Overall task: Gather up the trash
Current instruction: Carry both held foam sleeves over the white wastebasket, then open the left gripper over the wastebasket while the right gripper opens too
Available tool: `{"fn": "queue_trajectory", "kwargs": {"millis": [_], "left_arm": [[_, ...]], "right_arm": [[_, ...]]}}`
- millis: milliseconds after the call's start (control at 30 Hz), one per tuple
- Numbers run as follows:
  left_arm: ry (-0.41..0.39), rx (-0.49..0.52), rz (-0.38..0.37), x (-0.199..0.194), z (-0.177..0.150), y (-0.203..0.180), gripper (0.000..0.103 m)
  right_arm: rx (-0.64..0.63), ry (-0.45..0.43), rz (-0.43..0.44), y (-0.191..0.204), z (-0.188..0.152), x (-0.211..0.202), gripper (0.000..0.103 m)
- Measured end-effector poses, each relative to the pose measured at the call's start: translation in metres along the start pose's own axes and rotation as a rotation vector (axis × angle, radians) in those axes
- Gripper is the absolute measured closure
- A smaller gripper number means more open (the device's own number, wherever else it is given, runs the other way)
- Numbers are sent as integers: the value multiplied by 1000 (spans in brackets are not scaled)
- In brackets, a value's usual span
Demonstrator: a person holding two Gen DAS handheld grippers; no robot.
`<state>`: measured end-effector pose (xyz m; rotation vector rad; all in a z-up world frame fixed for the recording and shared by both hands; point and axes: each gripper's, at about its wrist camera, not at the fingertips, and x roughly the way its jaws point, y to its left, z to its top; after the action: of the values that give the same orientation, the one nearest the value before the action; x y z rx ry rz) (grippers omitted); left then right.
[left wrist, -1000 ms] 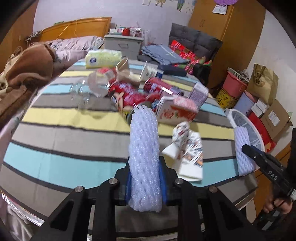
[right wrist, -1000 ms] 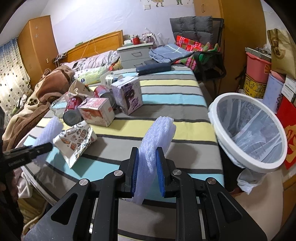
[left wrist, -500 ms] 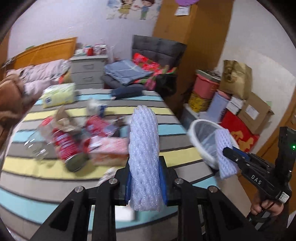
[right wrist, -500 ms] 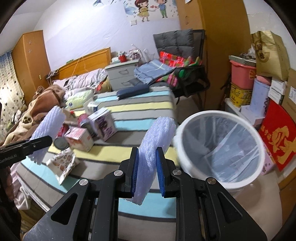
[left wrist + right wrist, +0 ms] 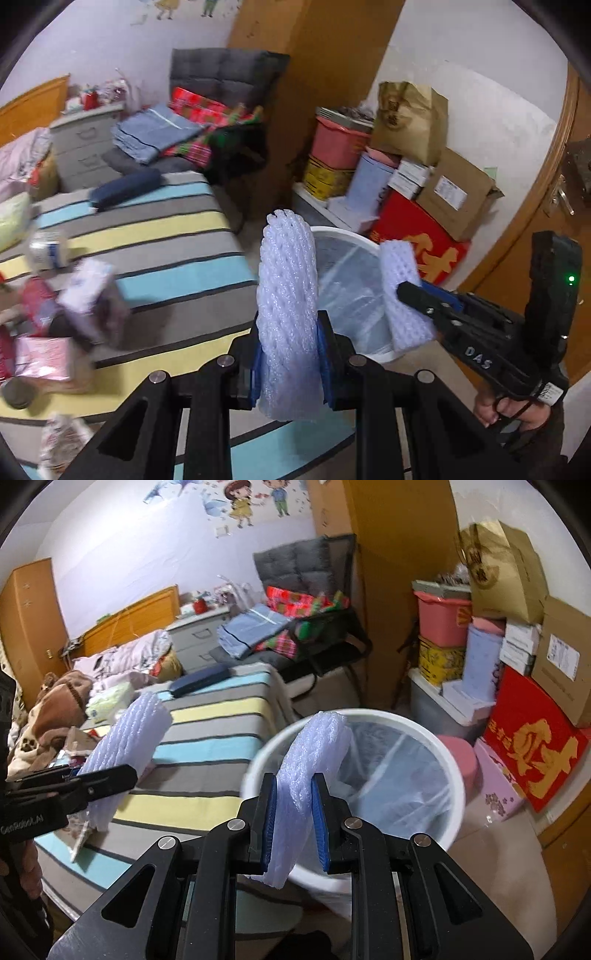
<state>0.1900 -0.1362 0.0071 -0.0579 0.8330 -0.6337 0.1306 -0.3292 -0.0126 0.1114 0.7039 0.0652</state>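
In the left wrist view, the left gripper (image 5: 290, 354), clamped on a foam net (image 5: 288, 295), has swung from the littered bed (image 5: 166, 236) toward the lined bin (image 5: 354, 243) beyond the bed's edge. In the right wrist view, the right gripper (image 5: 293, 819), pinching its own foam sleeve (image 5: 310, 760), has arrived over the bin's rim, so both pieces look ready to drop.

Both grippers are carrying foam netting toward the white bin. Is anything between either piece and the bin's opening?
Nothing visible. The right gripper, shut on its foam net, faces the white bin directly, whose lined mouth is open. The left gripper grips its own foam net beside the striped bed, with only air toward the rim.
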Motion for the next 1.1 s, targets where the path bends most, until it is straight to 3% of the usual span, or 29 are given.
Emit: {"fn": "queue_trajectory", "kwargs": {"millis": [300,567,633,700,733,867,1100], "left_arm": [[64,95,-32,64,5,-53,77],[115,87,-42,100,7,-60,76],[116,67,-56,101,8,-56,70],[100,70,-53,99,8,-55,44],[96,65,-49,98,9,-54,39],[92,50,-53,95,11,-49,37],[63,50,-19,73,9,-41,37]], "right_arm": [[15,79,-52,-40,-7,25,84],[38,127,-79,-59,-9,37,83],[36,131,-90,-62,-8,38,82],[52,130,-94,-66,-8,37,80],[61,130,-94,-68,-8,36,78],[55,127,-98,-70,-8,38,61],[43,95,-119,-65,-6,32,61]]}}
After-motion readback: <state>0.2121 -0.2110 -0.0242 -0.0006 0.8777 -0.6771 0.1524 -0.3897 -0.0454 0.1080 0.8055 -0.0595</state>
